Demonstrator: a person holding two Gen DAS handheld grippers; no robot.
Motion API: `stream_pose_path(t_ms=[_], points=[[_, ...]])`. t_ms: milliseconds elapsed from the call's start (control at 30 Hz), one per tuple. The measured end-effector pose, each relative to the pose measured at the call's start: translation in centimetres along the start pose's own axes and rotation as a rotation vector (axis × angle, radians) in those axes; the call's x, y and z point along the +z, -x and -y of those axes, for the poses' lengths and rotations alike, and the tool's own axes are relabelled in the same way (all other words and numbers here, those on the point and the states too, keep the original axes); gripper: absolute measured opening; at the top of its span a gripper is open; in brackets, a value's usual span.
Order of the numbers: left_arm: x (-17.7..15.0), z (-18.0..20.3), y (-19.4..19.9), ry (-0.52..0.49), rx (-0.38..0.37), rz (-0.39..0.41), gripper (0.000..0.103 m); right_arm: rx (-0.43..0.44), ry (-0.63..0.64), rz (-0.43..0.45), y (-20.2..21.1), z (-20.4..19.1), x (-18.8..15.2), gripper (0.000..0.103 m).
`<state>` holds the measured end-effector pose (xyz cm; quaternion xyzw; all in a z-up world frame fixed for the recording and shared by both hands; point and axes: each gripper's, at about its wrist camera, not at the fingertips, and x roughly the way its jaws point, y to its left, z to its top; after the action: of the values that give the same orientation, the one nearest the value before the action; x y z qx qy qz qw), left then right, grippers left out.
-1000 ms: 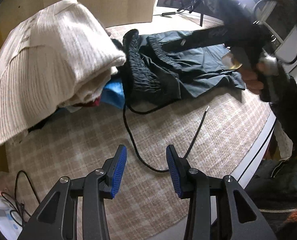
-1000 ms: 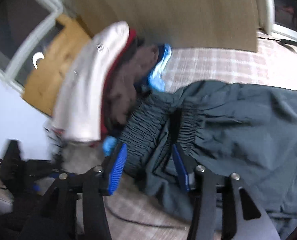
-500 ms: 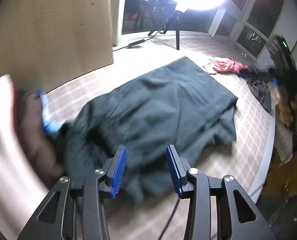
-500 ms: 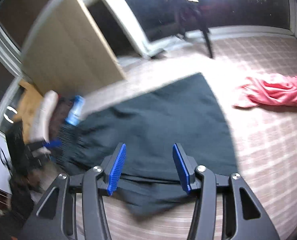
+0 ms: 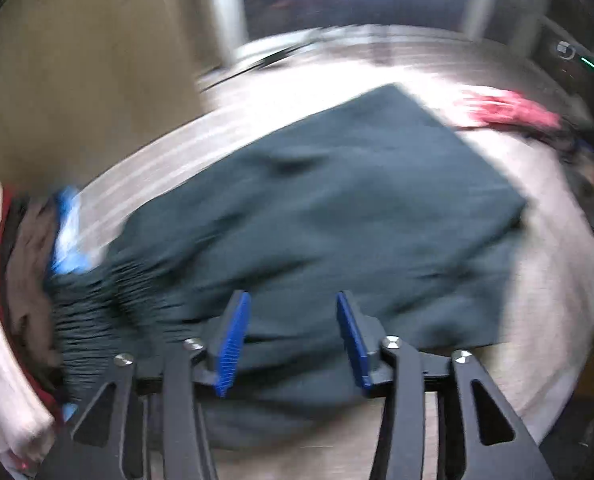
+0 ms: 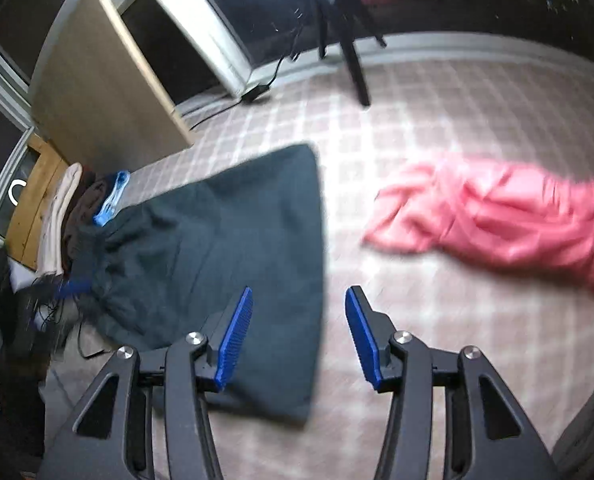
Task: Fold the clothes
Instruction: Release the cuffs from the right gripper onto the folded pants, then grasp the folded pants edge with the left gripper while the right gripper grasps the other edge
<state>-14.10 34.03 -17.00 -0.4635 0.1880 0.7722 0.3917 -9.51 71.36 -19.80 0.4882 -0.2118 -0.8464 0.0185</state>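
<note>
Dark teal trousers [image 5: 337, 216] lie spread flat on the checked rug, elastic waistband at the left; they also show in the right wrist view [image 6: 233, 240]. My left gripper [image 5: 293, 336] is open and empty, above the trousers near the waistband end. My right gripper [image 6: 299, 332] is open and empty, above the trousers' right edge near the hem. A crumpled pink garment [image 6: 497, 216] lies on the rug to the right; it appears blurred in the left wrist view [image 5: 509, 110].
A stack of folded clothes [image 5: 5, 300], cream on top, stands left of the waistband; it also shows in the right wrist view [image 6: 69, 216]. A wooden board [image 6: 109, 92] leans behind it. A tripod leg [image 6: 353, 64] and a cable stand on the rug at the back.
Both grippers have swung away from the folded stack and the waistband toward the right. The right view now reaches the hem and the pink garment. Both stayed open.
</note>
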Motion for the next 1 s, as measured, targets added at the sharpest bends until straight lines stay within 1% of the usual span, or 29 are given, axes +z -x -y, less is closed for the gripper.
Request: stream_pose_path(t_ms=[67,167,233,300,333,400,467,533,567,600,633,667,700,800,833,867,900,933,967,1000], points=[[0.8,3.4,-0.1,-0.021,0.002,0.019,0.048,0.017,0.019,-0.009,-1.3,1.2,1.8,0.048],[2.1,8.6,-0.3,-0.052,0.006,0.048,0.051,0.04,0.065,-0.039,-3.4,2.0,3.8,0.048],[3.4,12.2,-2.5,-0.09,0.046,0.054,0.058,0.049,0.098,-0.061,-4.7,2.0,4.6,0.048],[4.4,14.7,-4.8,-0.124,0.073,0.041,0.062,0.05,0.132,-0.078,-6.1,2.0,5.3,0.048],[4.8,16.0,-6.1,-0.142,0.104,0.027,0.062,0.05,0.145,-0.085,-6.7,1.9,5.6,0.048],[4.9,16.8,-8.1,-0.161,0.151,-0.011,0.062,0.057,0.161,-0.098,-7.8,2.0,6.1,0.048],[4.9,16.7,-9.7,-0.158,0.192,-0.048,0.062,0.072,0.166,-0.11,-8.9,2.1,6.6,0.048],[5.1,15.9,-10.9,-0.12,0.227,-0.071,0.062,0.079,0.179,-0.112,-9.8,1.9,6.9,0.048],[5.2,15.3,-11.1,-0.091,0.218,-0.073,0.062,0.083,0.187,-0.113,-10.2,1.7,7.1,0.048],[5.3,14.8,-11.2,-0.063,0.189,-0.072,0.059,0.087,0.194,-0.117,-10.8,1.6,7.4,0.048],[5.3,14.3,-11.3,-0.049,0.157,-0.069,0.05,0.09,0.201,-0.12,-11.3,1.4,7.6,0.048],[5.3,14.1,-11.3,-0.045,0.128,-0.065,0.045,0.091,0.207,-0.125,-11.9,1.3,7.8,0.048],[5.2,13.9,-11.2,-0.04,0.106,-0.059,0.037,0.089,0.214,-0.124,-12.3,1.1,8.1,0.048],[5.2,13.3,-10.8,-0.033,0.092,-0.04,0.018,0.105,0.231,-0.108,-13.0,0.5,8.8,0.048],[5.1,12.9,-10.6,-0.019,0.082,-0.036,0.014,0.115,0.237,-0.107,-13.3,0.3,9.0,0.047],[5.1,12.5,-10.5,-0.002,0.069,-0.033,0.012,0.125,0.251,-0.111,-13.5,0.0,9.1,0.038],[5.1,12.0,-10.2,0.016,0.053,-0.028,0.01,0.125,0.272,-0.116,-13.8,-0.4,9.0,0.023],[5.1,11.5,-10.0,0.036,0.035,-0.023,0.009,0.12,0.294,-0.118,-14.0,-0.8,9.0,0.018],[5.0,10.9,-9.7,0.056,0.017,-0.019,0.009,0.117,0.308,-0.116,-14.0,-1.1,9.0,0.006],[5.0,10.4,-9.5,0.075,-0.001,-0.014,0.008,0.146,0.299,-0.123,-14.0,-1.1,9.0,0.005]])
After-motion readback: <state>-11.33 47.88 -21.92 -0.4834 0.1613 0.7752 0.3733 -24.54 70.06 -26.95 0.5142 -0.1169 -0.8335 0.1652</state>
